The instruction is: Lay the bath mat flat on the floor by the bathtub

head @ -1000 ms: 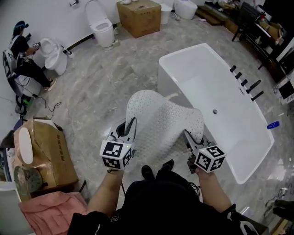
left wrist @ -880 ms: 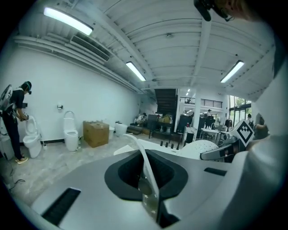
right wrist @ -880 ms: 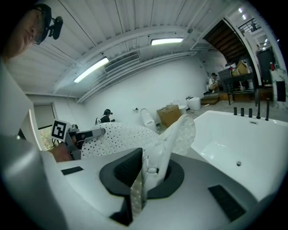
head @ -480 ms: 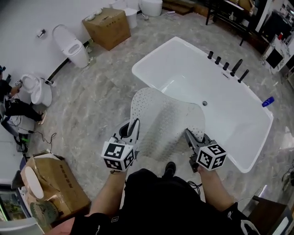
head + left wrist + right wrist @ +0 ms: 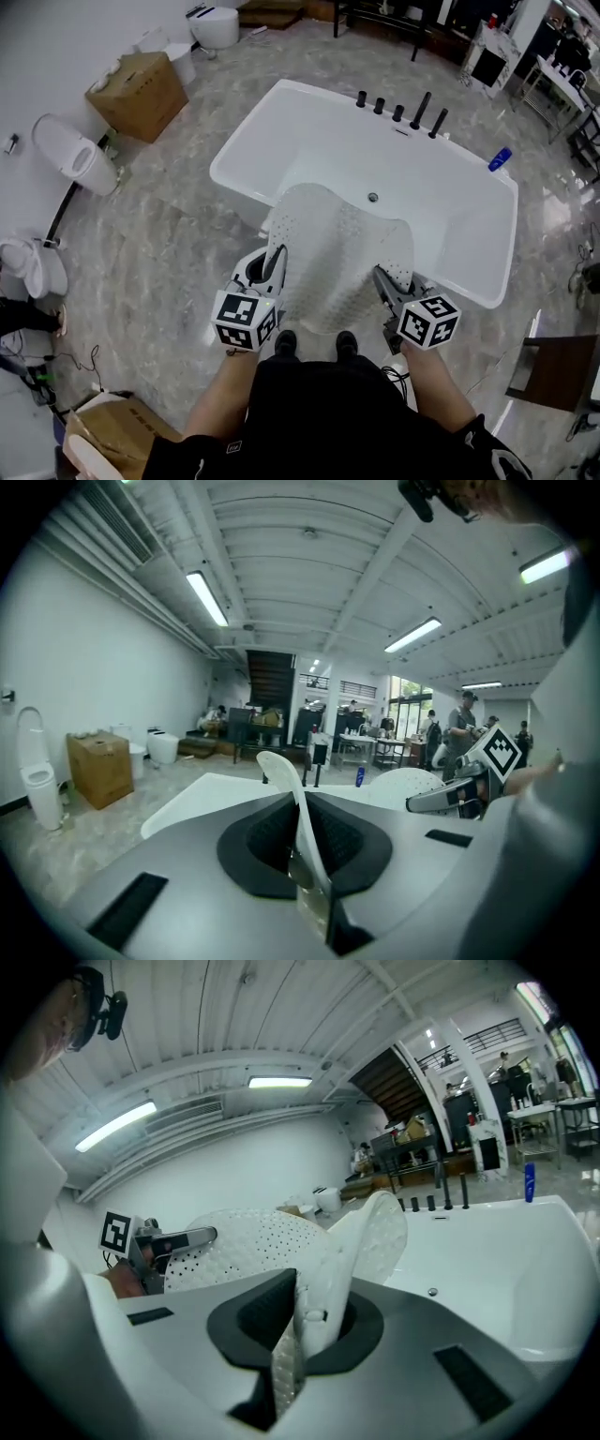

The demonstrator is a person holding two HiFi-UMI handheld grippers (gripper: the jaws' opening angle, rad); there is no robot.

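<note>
A white perforated bath mat [image 5: 337, 253] hangs in the air between my two grippers, arched upward, its far end over the near rim of the white bathtub [image 5: 281, 131]. My left gripper [image 5: 274, 269] is shut on the mat's near left corner; in the left gripper view the mat's edge [image 5: 291, 799] stands pinched between the jaws. My right gripper [image 5: 386, 281] is shut on the near right corner, and the right gripper view shows the mat [image 5: 328, 1279] folded in the jaws. The person's feet [image 5: 314, 345] stand just below the mat.
Black taps [image 5: 398, 111] line the tub's far rim, with a blue bottle [image 5: 500, 158] at its right end. A cardboard box [image 5: 137, 96] and toilets [image 5: 73, 155] stand at the left on the marble floor [image 5: 159, 244]. A dark table [image 5: 553, 375] is at the right.
The view has swung so the bathtub now lies straight ahead rather than to the right. Both grippers keep their hold on the mat, which now reaches over the tub's near rim.
</note>
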